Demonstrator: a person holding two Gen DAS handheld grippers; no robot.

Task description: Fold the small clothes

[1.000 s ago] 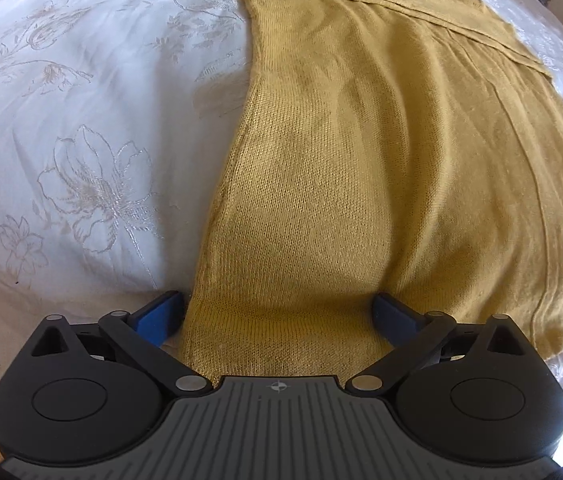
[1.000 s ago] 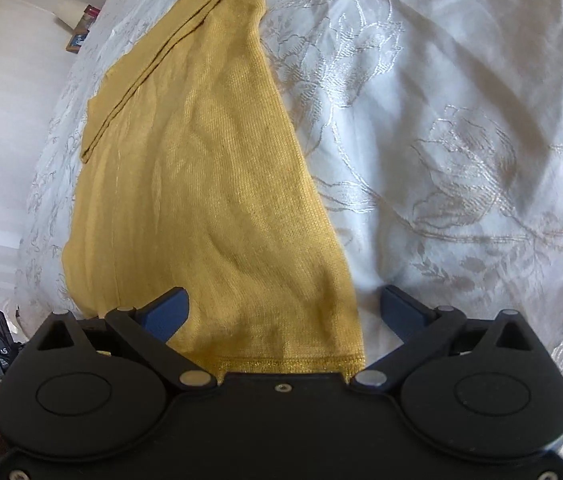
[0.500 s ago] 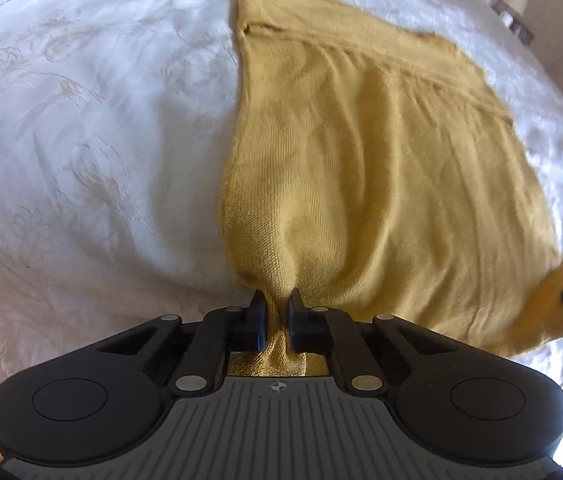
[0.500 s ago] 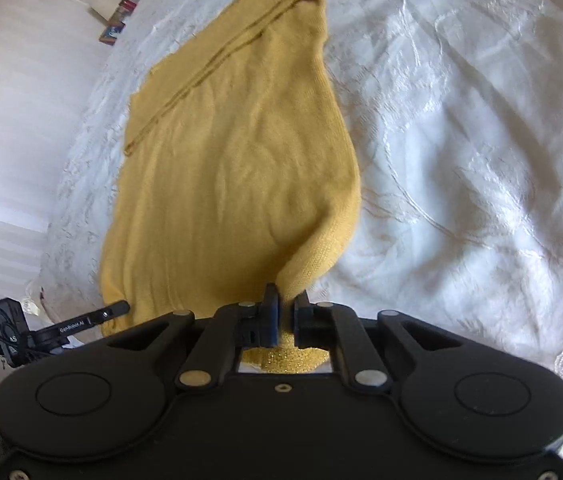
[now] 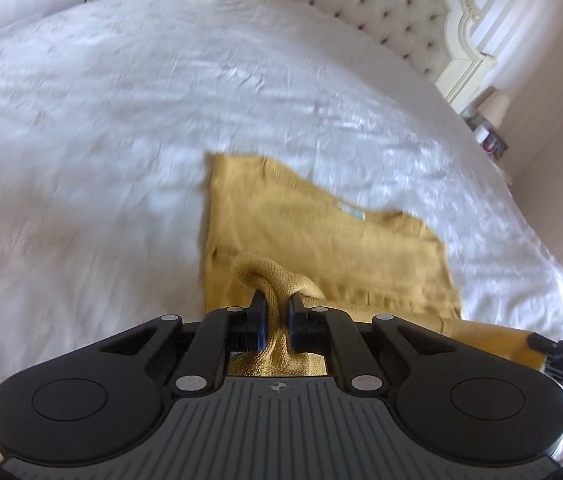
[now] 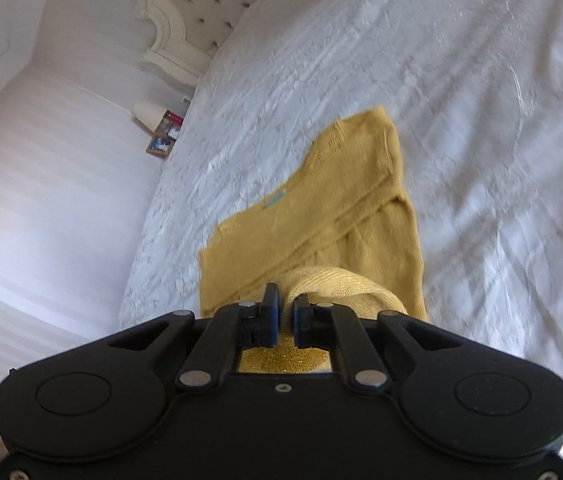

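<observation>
You've got the sweater pinched at both near corners. The left gripper is clamped on a rolled bunch of hem, and the right gripper is clamped on the other corner, where a glittery gold rib shows between its fingers. The rest lies flat on the bed, running away toward 12 o'clock, with a small pale label at the neckline.

This looks like a soft, loose knit: light, limp, stretchy, with no stiffness to hold a line. Judging by how it bunches, it'll sag between your two grips and drag on the embossed white cover, so keep the hem taut and level. The corners are the right place to hold; a shallow pinch may slip out of open knit. A tufted headboard stands at 12 o'clock, and a lamp sits off the bed's edge.
</observation>
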